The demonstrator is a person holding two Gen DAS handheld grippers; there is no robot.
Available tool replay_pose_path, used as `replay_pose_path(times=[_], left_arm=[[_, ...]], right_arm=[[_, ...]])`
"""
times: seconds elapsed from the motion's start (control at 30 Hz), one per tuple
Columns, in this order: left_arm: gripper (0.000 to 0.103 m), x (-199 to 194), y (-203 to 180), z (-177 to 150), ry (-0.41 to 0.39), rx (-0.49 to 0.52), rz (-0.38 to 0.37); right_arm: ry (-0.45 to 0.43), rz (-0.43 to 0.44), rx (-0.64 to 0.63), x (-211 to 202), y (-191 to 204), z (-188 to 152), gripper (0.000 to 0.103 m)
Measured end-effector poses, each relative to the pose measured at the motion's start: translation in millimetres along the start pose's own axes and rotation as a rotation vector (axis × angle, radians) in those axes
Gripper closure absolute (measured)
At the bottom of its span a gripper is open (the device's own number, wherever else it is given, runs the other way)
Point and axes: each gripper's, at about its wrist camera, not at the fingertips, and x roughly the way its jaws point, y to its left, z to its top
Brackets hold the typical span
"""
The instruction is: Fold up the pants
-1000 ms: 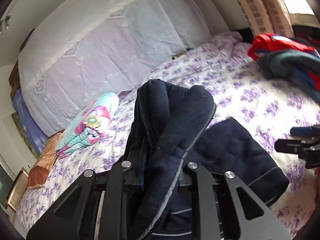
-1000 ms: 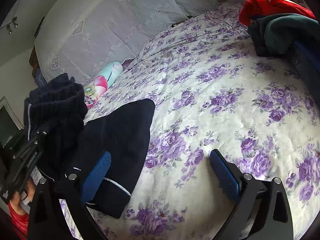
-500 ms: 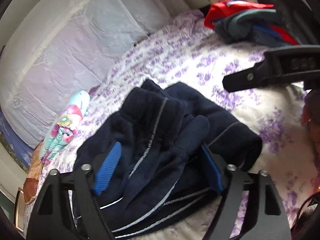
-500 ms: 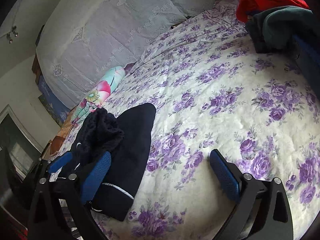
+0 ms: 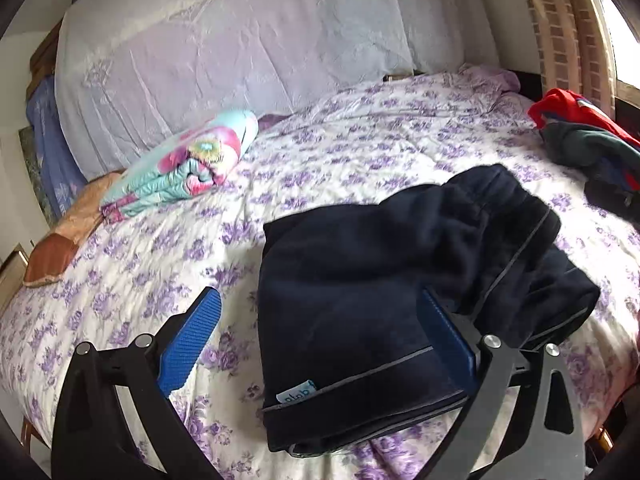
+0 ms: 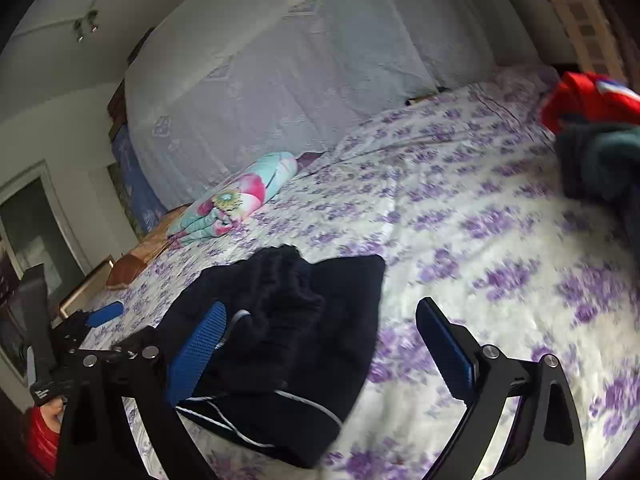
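Observation:
Dark navy pants with grey piping lie folded on the flowered bedspread, the upper layer bunched toward the right. My left gripper hovers over their near edge. Its jaws are opening wide; the cloth lies between them and no pad presses on it. In the right wrist view the pants sit at lower left, partly behind the left finger of my right gripper, which is open over bare sheet. One blue pad of the left gripper shows at that view's left edge.
A rolled floral blanket lies at the back left beside a brown cushion. A pile of red and dark clothes sits at the right edge. A lace-covered headboard stands behind. A hand with a red sleeve shows at lower left.
The left gripper let go of the raised bunch of pants, which dropped onto the folded stack; its jaws spread wide and it drew back. The right gripper rose a little and stayed open.

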Motion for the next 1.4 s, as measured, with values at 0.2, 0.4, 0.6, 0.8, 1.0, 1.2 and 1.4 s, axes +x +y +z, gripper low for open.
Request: replay_pose_path(times=[0.2, 0.4, 0.6, 0.8, 1.0, 1.2, 1.4], left_arm=[[0.005, 34.0, 1.2, -33.9, 0.044, -0.038, -0.037], [0.004, 57.0, 46.6, -42.4, 0.164, -0.271, -0.323], [0.004, 62.4, 65.0, -56.3, 0.179, -0.386, -0.429], [0.004, 61.0, 64.5, -59.3, 0.175, -0.389, -0.427], [0.004, 62.0, 65.5, -58.8, 0.18, -0.388, -0.433], [0.004, 58.3, 66.7, -56.9, 0.171, -0.39, -0.422], [0.005, 30.6, 74.2, -25.2, -0.005, -0.301, -0.267]], right_arm=[[0.084, -0.073, -0.152, 51.8, 51.4, 30.8, 0.004], [0.23, -0.246, -0.22, 92.6, 17.0, -7.4, 0.004], [0.195, -0.205, -0.096, 66.5, 12.9, 8.3, 0.004], [0.104, -0.15, -0.243, 69.4, 74.6, 38.3, 0.004], [0.316, -0.26, -0.293, 139.1, 52.3, -2.8, 0.004], [0.24, -0.196, -0.226, 87.0, 45.4, 6.0, 0.004], [0.252, -0.197, -0.216, 70.4, 22.9, -15.6, 0.003]])
